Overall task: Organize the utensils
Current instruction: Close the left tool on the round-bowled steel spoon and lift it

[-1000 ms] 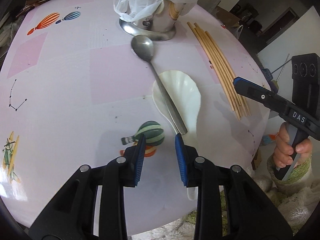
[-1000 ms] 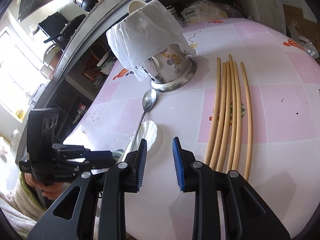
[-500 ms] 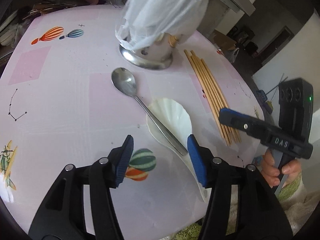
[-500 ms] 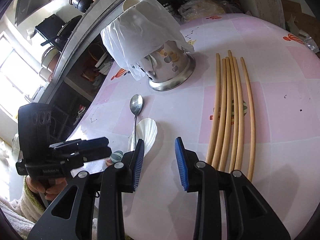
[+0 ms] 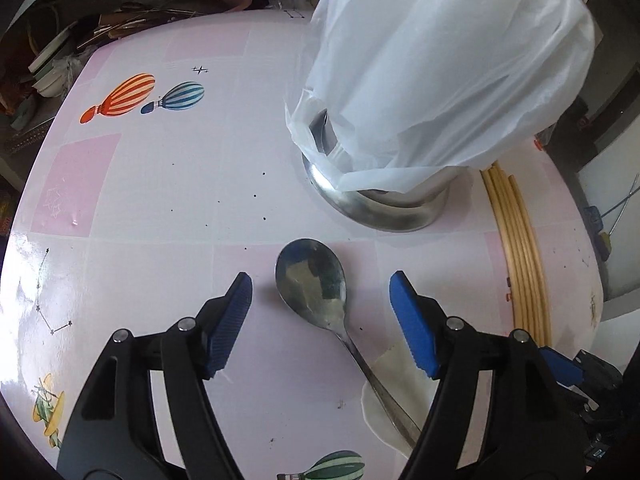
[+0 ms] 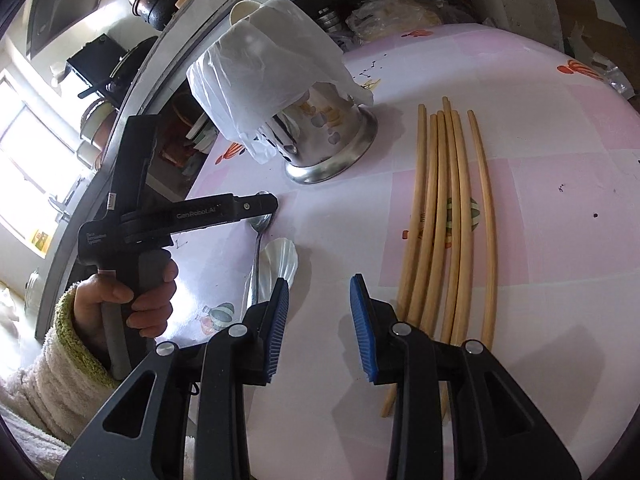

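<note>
A metal spoon (image 5: pixel 314 284) lies on the pink table, its handle resting across a white shell-shaped spoon (image 5: pixel 394 396). My left gripper (image 5: pixel 322 320) is open wide with its fingers on either side of the metal spoon's bowl, just above it. The metal utensil holder (image 5: pixel 384 208), draped with a white plastic bag (image 5: pixel 444 68), stands just beyond. My right gripper (image 6: pixel 320 328) is open and empty above the table, between the shell spoon (image 6: pixel 280 258) and several wooden chopsticks (image 6: pixel 448 216). The left gripper (image 6: pixel 256 206) also shows in the right wrist view over the metal spoon (image 6: pixel 258 226).
The chopsticks (image 5: pixel 516 256) lie to the right of the holder (image 6: pixel 332 148), near the table's right edge. Shelves with pots and clutter (image 6: pixel 160 4) stand behind the table. Balloon prints (image 5: pixel 132 96) mark the tablecloth.
My left gripper has moved forward along the metal spoon, from its handle end to its bowl, and opened wider. My right gripper has shifted slightly and stays open.
</note>
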Motion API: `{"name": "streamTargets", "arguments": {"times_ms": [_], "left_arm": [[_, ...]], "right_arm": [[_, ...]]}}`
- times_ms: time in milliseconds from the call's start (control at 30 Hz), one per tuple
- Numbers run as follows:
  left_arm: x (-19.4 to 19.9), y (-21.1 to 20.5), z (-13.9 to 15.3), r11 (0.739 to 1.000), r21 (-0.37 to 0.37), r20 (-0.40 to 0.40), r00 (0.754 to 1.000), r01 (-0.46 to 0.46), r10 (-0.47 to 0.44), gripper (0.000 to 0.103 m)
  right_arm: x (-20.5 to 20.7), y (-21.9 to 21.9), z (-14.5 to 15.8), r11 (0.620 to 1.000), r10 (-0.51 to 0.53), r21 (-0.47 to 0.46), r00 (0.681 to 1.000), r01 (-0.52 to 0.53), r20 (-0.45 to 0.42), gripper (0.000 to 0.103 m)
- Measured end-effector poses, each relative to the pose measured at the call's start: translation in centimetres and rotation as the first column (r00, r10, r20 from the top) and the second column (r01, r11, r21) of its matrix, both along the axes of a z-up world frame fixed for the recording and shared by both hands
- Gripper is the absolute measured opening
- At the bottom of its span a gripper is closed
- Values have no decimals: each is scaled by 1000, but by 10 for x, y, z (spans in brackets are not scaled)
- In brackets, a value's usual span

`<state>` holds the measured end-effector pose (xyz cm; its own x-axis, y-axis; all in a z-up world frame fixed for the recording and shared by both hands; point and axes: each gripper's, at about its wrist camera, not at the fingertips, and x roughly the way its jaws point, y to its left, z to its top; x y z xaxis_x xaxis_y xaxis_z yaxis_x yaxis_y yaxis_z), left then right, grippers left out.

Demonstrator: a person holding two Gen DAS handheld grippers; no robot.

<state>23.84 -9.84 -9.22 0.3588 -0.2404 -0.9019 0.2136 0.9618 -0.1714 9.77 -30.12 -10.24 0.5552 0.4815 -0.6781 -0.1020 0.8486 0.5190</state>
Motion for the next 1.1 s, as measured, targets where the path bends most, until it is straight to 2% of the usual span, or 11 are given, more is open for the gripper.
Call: {"name": "streamTargets", "arguments": {"times_ms": [167,233,467,600,800,1100], "left_arm": [[-6,-12,-6,995,100,56,998,15,-21,66],[-10,-17,-7,988,151,78,996,36,-48,60],[-16,-5,-2,986,157,93,993,53,-68,40],[-10,6,-3,989,139,84,994,52,-64,39],[-16,30,-1,998,51,90,995,30,-35,39],[-46,52,30,999,-48,244,970,16,-3,39]], "right_arm": [[2,-5,-2,1000,-5,5,1000,5,1,32],[2,-6,-2,1000,-6,6,1000,6,2,32],[3,-7,-2,1000,-11,10,1000,11,1,32],[2,-6,0,1000,-6,7,1000,6,7,32],[1,-5,3,1000,-5,4,1000,5,15,32],[4,3,3,1000,20,9,1000,-20,14,32]]}}
